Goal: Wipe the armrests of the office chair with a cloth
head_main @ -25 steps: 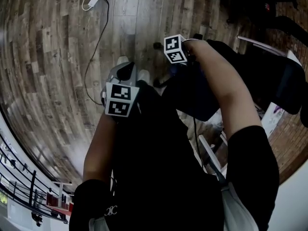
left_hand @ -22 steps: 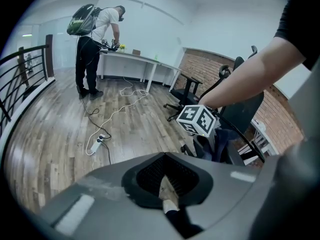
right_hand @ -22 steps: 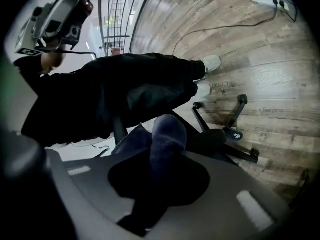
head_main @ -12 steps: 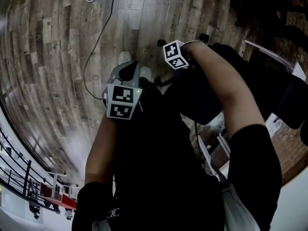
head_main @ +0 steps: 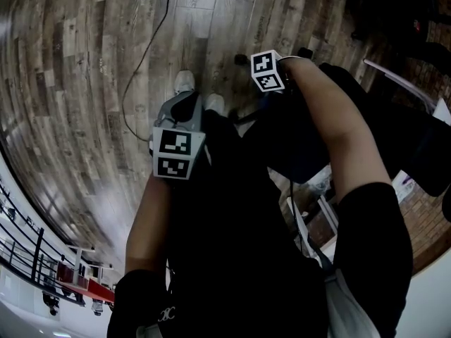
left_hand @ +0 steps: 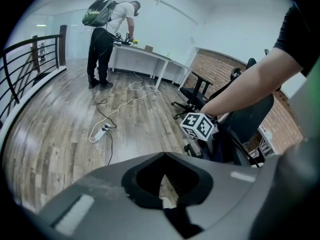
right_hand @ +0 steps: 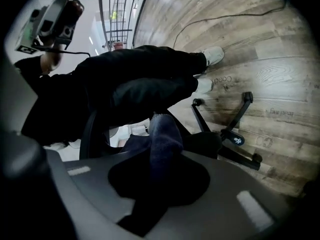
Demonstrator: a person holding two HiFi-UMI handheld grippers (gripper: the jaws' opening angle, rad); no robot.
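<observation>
My right gripper (right_hand: 160,171) is shut on a dark blue cloth (right_hand: 162,134) that sticks out past its jaws. Just beyond the cloth lies a dark padded part of the black office chair (right_hand: 207,144); I cannot tell whether they touch. In the head view the right gripper (head_main: 271,90) is over the chair (head_main: 296,146), with its marker cube on top. My left gripper (head_main: 180,129) is held in front of my body, left of the chair. In its own view the left gripper (left_hand: 165,186) shows jaws together with nothing held.
The chair's star base and castors (right_hand: 235,131) stand on the wood floor by my white shoes (right_hand: 212,56). A power strip with cable (left_hand: 102,130) lies on the floor. Farther off are another person (left_hand: 107,34) at a white desk (left_hand: 150,59), a second chair (left_hand: 197,91) and a railing (left_hand: 20,79).
The right gripper has shifted slightly to the right over the chair. The left gripper has barely moved.
</observation>
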